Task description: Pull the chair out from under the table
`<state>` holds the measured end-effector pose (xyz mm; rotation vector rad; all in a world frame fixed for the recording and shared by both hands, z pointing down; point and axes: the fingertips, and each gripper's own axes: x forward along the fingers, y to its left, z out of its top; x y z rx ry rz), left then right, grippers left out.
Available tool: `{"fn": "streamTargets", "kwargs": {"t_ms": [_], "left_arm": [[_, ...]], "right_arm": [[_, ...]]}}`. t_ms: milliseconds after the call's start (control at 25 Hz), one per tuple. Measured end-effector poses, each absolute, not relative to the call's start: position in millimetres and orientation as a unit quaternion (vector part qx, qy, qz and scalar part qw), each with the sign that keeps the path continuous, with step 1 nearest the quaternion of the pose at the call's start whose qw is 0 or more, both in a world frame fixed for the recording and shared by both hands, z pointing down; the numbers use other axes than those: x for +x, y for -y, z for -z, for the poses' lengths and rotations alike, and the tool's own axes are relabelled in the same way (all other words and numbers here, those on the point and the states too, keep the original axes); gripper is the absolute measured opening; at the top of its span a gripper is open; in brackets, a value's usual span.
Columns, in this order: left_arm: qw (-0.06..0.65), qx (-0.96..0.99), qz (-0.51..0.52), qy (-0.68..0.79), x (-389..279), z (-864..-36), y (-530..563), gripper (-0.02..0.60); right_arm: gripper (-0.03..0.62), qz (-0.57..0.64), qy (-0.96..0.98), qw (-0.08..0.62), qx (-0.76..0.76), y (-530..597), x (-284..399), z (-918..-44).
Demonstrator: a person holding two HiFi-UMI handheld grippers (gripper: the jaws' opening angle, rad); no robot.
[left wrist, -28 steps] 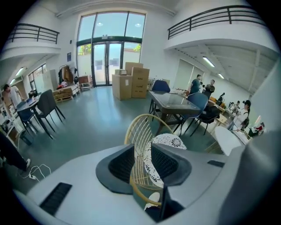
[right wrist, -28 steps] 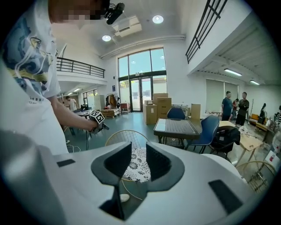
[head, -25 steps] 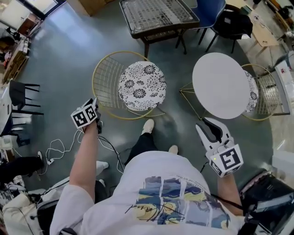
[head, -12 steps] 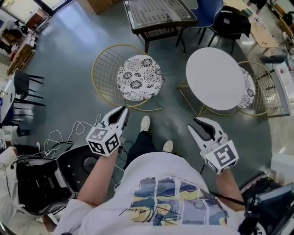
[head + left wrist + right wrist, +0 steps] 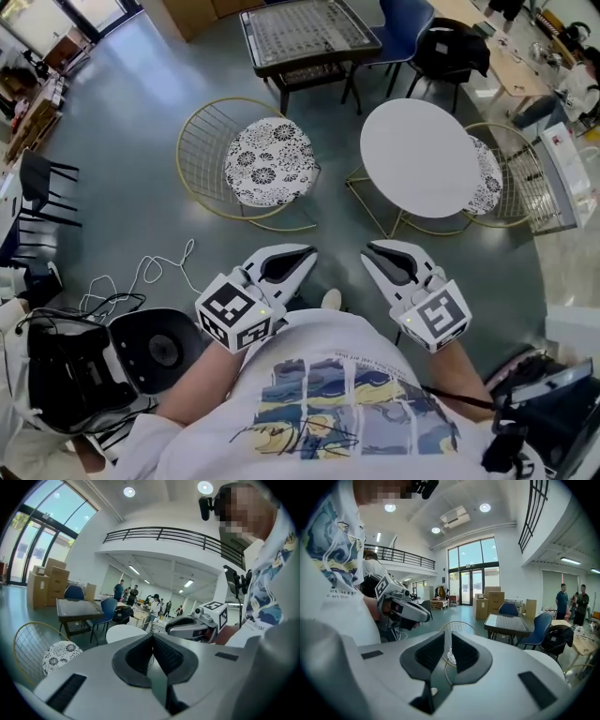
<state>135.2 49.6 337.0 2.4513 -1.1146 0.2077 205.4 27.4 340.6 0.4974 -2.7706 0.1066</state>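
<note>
The gold wire chair [image 5: 262,164] with a floral cushion stands free on the floor, left of the round white table [image 5: 419,159]. A second wire chair [image 5: 506,183] is tucked under the table's right side. Both grippers hover in front of my body, well short of the chairs. My left gripper [image 5: 305,255] is shut with nothing in it; its pads [image 5: 161,653] meet. The jaws of my right gripper [image 5: 372,251] are closing, a narrow gap still between them and nothing in it. Through that gap the floral chair [image 5: 457,627] shows far off.
A dark mesh-top table [image 5: 309,33], a blue chair [image 5: 412,23] and a black bag [image 5: 455,47] stand beyond the chairs. White cables [image 5: 141,277] trail on the floor at left, near a black round base [image 5: 159,347] and a black chair [image 5: 42,192].
My left gripper swung from beside the floral chair's rim to in front of my body and shut. My right gripper drifted inward, its jaws narrowing. The floral chair kept its place beside the table.
</note>
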Motion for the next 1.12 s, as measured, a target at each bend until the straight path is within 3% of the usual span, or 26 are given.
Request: {"fn": "streamTargets", "kwargs": {"t_ms": [320,600,1120], "left_arm": [[0.182,0.911,-0.106,0.355,162.4,-328.3,-85.8,0.011],[0.206,0.901,-0.117,0.364,137.6,-323.8,-67.1,0.011],[0.219,0.896,-0.144,0.358,129.6,-348.2,-44.6,0.011]], "right_arm": [[0.032,-0.041,0.969,0.183,0.161,-56.0,209.0,-339.8],[0.015,-0.027,0.972,0.179,0.147,-39.2,182.7,-327.7],[0.012,-0.035,0.965,0.192,0.175,-25.8,196.8,-335.4]]}}
